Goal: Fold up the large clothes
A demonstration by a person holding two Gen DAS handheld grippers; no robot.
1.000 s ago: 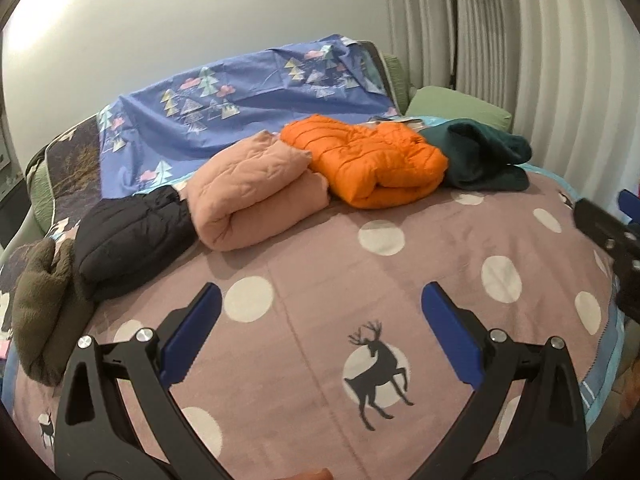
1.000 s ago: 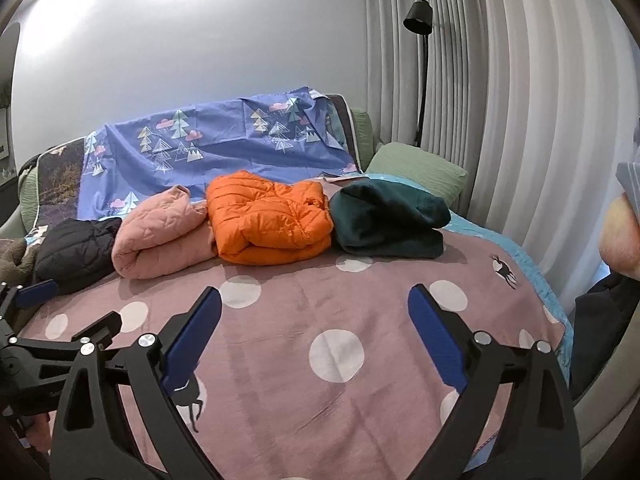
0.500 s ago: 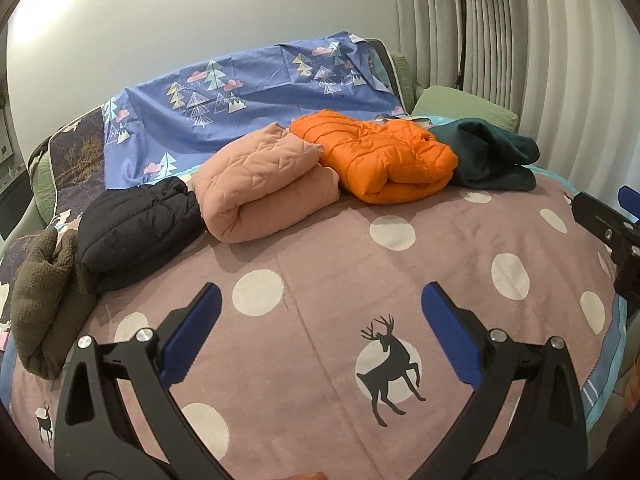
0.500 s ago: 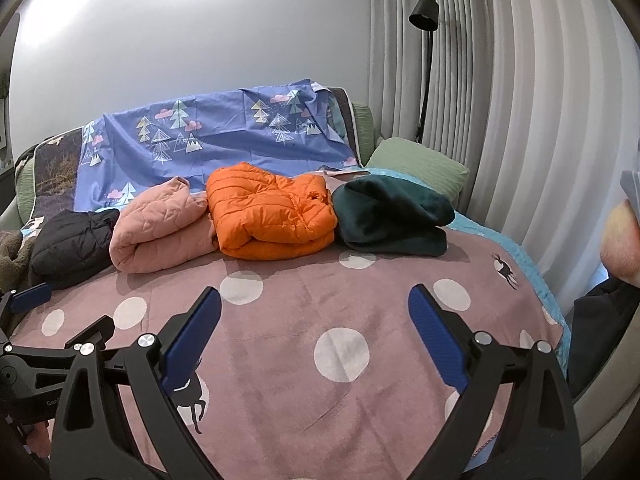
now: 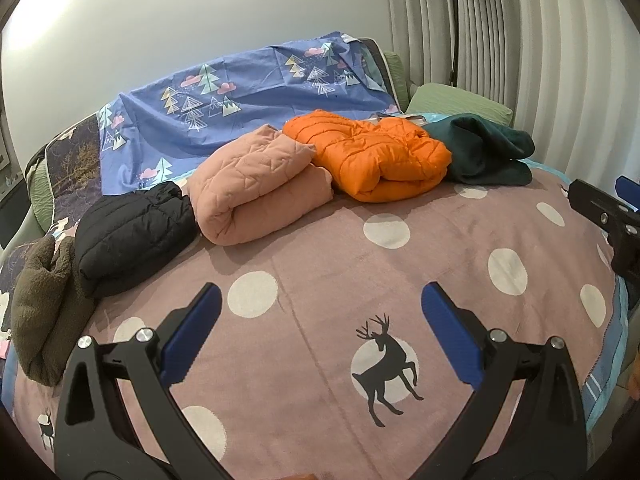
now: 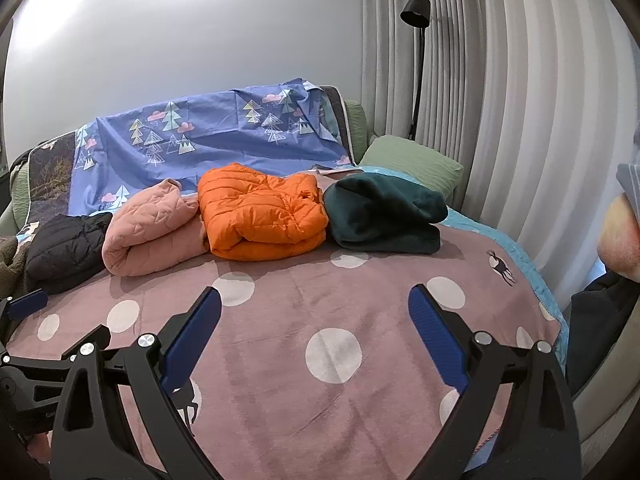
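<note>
While both tools hang over the bare middle of the bed, read the lines below before you move.

Step in hand: you appear to be between garments; nothing is held, and five bundles lie ahead in a row that already looks folded.

Left gripper [image 5: 321, 332]: jaws wide apart, empty, above the pink dotted blanket [image 5: 400, 280], with the deer print just ahead of its right finger.

Right gripper [image 6: 314, 336]: jaws wide apart, empty, over the same blanket; the left tool shows at its lower left edge.

Pink quilted jacket [image 5: 256, 188]: ahead and slightly left of your left gripper, well apart from its fingertips, rolled and touching the orange one.

Orange puffer jacket [image 6: 260, 216]: straight ahead of your right gripper, slightly left, well beyond the fingertips.

Dark green fleece [image 6: 380, 212]: ahead and slightly right of your right gripper, touching the orange jacket.

Black puffer jacket [image 5: 132, 232]: ahead and far left of your left gripper.

Olive fleece [image 5: 40, 308]: furthest left, level with the left finger, at the bed's edge.

Next move, as a judgement: no unfolded garment shows in either view, so you would need to fetch one from out of sight, or stop if the pile is done.

Risk: reaching forward could nudge the finished row loose.
</note>
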